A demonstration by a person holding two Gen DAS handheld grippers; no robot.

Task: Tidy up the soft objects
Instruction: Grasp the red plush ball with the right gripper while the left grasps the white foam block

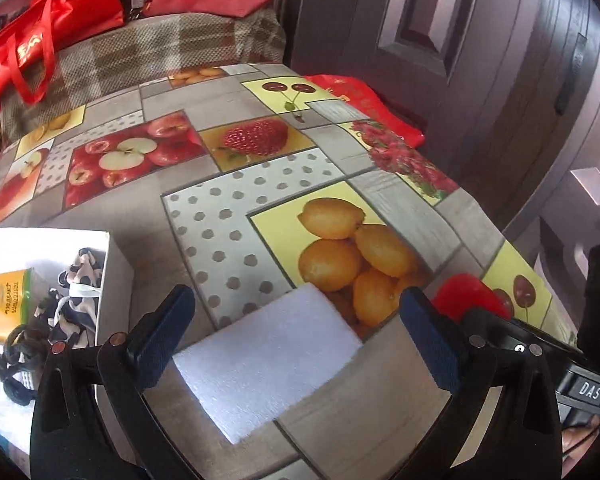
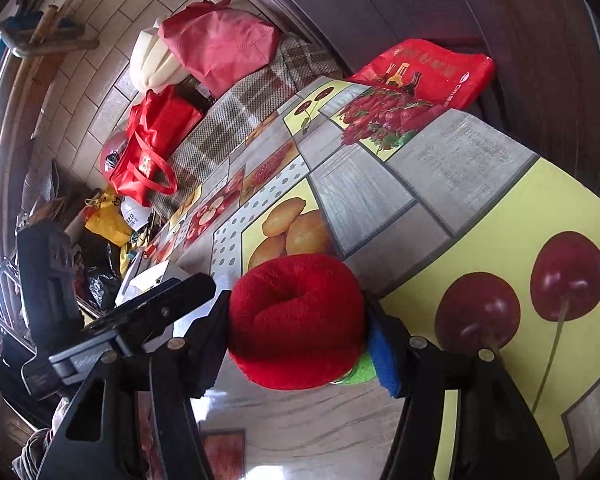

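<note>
A white foam block (image 1: 268, 360) lies flat on the fruit-print tablecloth (image 1: 236, 200). My left gripper (image 1: 296, 300) stands open around it, one finger on each side with room to spare. At the left edge sits a white box (image 1: 114, 276) holding a yellow-green tissue pack (image 1: 4, 300), a black-and-white spotted cloth (image 1: 76, 300) and a black hair tie (image 1: 20, 344). My right gripper (image 2: 296, 312) is shut on a red fluffy ring (image 2: 296, 320), which rests low over the table. The same red fluffy ring (image 1: 468, 296) shows at the right of the left wrist view.
A plaid-covered seat (image 1: 140, 52) behind the table carries red bags (image 1: 40, 32). Another red bag (image 2: 428, 72) lies off the table's far corner by a dark door (image 1: 440, 40). The table edge runs close on the right. Something green (image 2: 360, 372) peeks out under the ring.
</note>
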